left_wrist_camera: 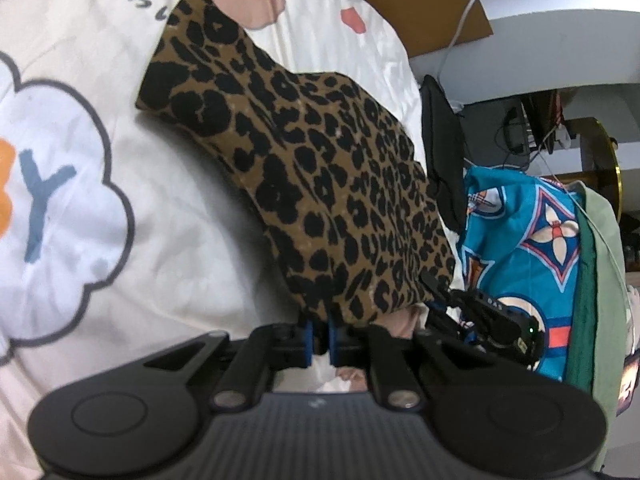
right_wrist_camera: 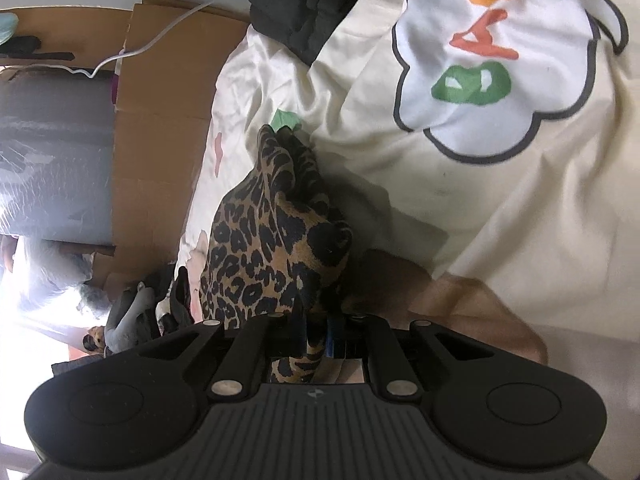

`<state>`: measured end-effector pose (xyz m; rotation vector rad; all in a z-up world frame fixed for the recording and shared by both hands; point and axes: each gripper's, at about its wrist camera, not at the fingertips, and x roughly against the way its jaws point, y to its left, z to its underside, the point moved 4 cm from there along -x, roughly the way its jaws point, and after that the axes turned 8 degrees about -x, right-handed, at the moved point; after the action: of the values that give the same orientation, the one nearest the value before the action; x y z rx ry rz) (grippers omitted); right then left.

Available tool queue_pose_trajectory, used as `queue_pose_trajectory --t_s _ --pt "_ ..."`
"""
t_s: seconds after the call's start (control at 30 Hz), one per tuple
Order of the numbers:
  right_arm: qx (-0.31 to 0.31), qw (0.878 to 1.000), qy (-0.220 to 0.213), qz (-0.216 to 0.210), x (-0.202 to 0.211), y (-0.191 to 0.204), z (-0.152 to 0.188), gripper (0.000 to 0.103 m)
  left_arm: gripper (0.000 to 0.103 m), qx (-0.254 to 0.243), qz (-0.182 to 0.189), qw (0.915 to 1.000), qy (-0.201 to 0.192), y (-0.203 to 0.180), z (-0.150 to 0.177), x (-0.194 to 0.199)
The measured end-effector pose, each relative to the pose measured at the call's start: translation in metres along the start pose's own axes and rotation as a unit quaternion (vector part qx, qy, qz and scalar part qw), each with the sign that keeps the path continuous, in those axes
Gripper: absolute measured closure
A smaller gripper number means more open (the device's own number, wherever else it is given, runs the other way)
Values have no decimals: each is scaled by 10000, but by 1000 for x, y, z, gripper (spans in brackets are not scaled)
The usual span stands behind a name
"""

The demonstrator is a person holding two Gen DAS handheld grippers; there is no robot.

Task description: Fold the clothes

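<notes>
A: Well, where is the brown-and-black leopard-print garment (left_wrist_camera: 320,184)?

B: It hangs lifted above the cream bedsheet printed with cloud shapes and coloured letters (left_wrist_camera: 100,60), stretched between both tools. Only its far hem, near the pink flower print, looks close to the sheet; whether it touches there I cannot tell.

A: And the left gripper (left_wrist_camera: 319,338)?

B: Its blue-padded fingers (left_wrist_camera: 307,340) are drawn close together, pinching the lower edge of the cloth. The fabric rises away from them in one broad, sloping panel.

A: The right gripper (right_wrist_camera: 318,336)?

B: Also clamped on the garment. In the right wrist view the cloth (right_wrist_camera: 276,240) bunches into a thick fold just ahead of the jaws, and a strip of it passes between the fingers and shows again below them.

A: Anything nearby?

B: In the left view, a turquoise cloth with diamond and flower patterns (left_wrist_camera: 520,236) lies just beyond the garment, with a pale green fabric (left_wrist_camera: 604,280) beside it. A dark black garment (right_wrist_camera: 296,0) sits at the sheet's far edge in the right view, next to flat brown cardboard (right_wrist_camera: 160,128) crossed by a white cable (right_wrist_camera: 172,28).
</notes>
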<state>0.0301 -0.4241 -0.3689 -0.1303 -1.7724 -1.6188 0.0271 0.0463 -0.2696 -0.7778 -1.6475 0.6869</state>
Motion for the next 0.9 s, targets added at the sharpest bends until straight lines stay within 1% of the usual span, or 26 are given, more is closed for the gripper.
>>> queue_pose_trajectory --t_s 0.27,0.5,0.63,0.73,0.77,0.83,0.87,0.9 --pt "178 9997 -140 30 5 10 -16 96 96 138 95 9996 222 -6 7 -13" --pt "334 9989 -336 40 11 20 -32 96 94 -26 257 9981 558 -18 15 -20" --pt "398 9983 -424 76 11 25 -43 96 94 -186 165 9969 752 -19 17 -14" --pt "350 9985 -426 72 10 24 -46 95 92 -313 123 9964 782 -17 18 -2" --pt "298 9987 -412 37 10 22 -45 92 90 -391 95 9962 773 -17 18 3" --pt "195 9991 -383 -33 11 18 -43 89 89 -601 6 9953 758 -25 8 5" --pt "143 9992 -368 -68 11 17 -42 76 89 -678 -42 9948 755 -29 2 6" --pt "91 9993 -354 -103 11 15 -41 68 89 -762 -93 9941 762 -33 -5 8"
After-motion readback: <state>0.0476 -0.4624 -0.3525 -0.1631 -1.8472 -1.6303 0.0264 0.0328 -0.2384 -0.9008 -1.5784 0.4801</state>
